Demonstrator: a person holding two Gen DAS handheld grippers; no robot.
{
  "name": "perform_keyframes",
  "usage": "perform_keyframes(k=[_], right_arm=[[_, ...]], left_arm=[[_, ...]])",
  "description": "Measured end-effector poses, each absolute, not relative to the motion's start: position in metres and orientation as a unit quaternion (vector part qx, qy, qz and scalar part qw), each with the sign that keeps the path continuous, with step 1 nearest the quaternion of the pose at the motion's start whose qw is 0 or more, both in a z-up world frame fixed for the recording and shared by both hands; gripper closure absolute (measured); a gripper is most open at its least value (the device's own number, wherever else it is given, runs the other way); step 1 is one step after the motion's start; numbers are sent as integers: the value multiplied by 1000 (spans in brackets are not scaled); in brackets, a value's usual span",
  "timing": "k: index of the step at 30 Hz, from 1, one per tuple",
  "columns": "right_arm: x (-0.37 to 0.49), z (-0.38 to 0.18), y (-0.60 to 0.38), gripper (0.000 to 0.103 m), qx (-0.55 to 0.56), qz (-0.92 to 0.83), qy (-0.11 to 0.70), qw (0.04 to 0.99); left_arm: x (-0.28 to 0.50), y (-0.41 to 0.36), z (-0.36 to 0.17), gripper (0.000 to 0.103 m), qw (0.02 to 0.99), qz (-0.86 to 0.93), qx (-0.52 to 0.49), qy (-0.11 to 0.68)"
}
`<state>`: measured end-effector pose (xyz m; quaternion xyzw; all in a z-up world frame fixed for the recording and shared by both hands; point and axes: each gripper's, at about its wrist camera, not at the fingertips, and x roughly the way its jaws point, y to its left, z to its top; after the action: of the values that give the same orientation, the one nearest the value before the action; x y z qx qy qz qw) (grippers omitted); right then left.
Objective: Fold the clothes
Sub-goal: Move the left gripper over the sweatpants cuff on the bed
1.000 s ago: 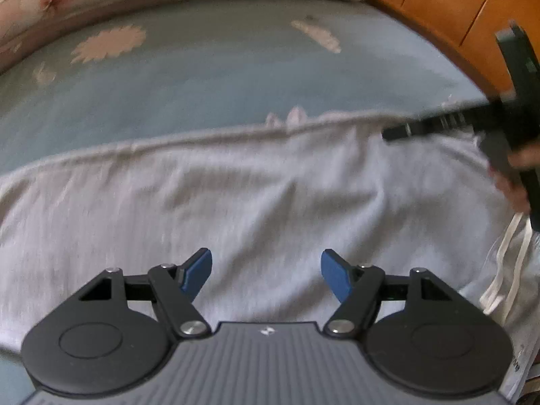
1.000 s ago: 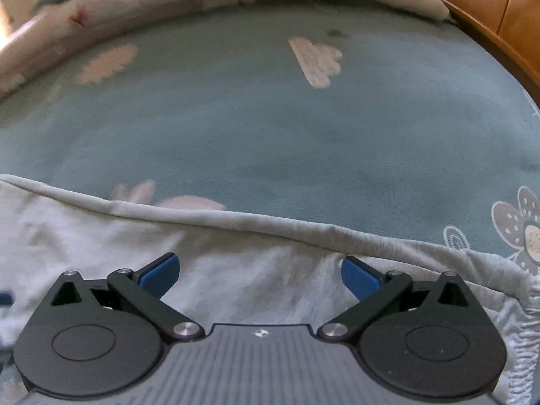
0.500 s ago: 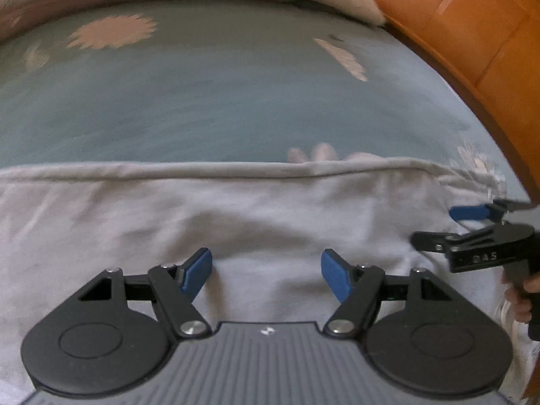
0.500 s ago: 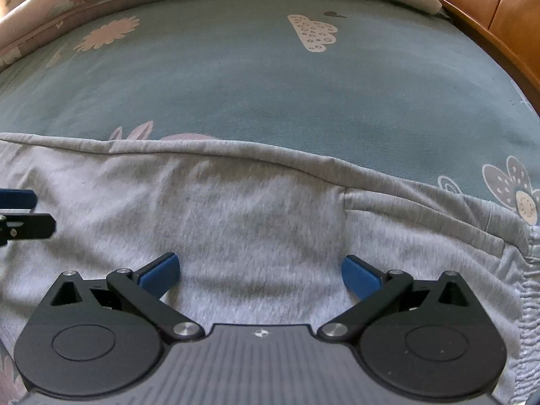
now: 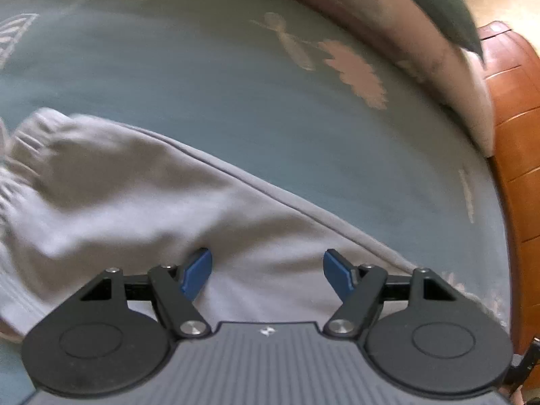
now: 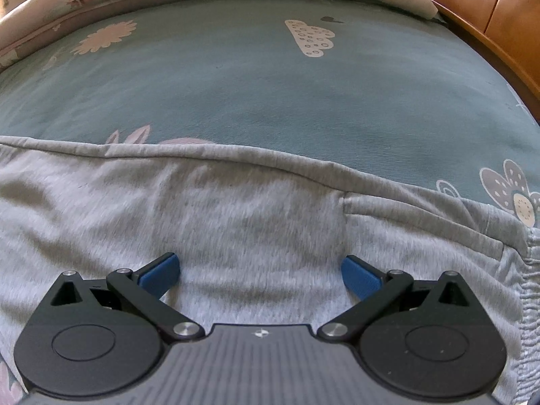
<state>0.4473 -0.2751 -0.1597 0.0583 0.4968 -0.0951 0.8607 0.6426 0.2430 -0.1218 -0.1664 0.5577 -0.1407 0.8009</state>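
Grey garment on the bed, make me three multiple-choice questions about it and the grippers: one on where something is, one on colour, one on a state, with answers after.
1. In the right wrist view, where is the cloud print on the bedsheet?
A. Beyond the grey garment's far edge
B. Under the gripper
C. On the garment

2. What colour are the finger pads of the right gripper?
A. Red
B. Blue
C. White

3. How does the left gripper stand?
A. Shut on the garment
B. Clamped on a pillow
C. Open over the garment

Answers:
1 A, the cloud lies on bare sheet past the garment's hem.
2 B, both pads show blue against the grey cloth.
3 C, its pads stand apart with flat cloth visible between them, nothing pinched.
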Motion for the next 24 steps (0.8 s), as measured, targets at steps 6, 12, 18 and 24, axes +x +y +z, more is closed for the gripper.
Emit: perform_keyframes(k=[6,12,18,24], right_arm=[[449,-160,-277,0,57,-95,499,859],[448,-160,-276,0,57,-99,495,862],[448,-162,-276,0,57,-100,492,863],[448,-161,-273,0,58,-107,491,863]], left_arm=[[656,258,-112,29,824,-41,-64,561],[665,273,-120,30,842,26,-65,535],[640,252,-100,28,863,-51,-105,492],[660,251,-131,28,848,-43,-121,515]])
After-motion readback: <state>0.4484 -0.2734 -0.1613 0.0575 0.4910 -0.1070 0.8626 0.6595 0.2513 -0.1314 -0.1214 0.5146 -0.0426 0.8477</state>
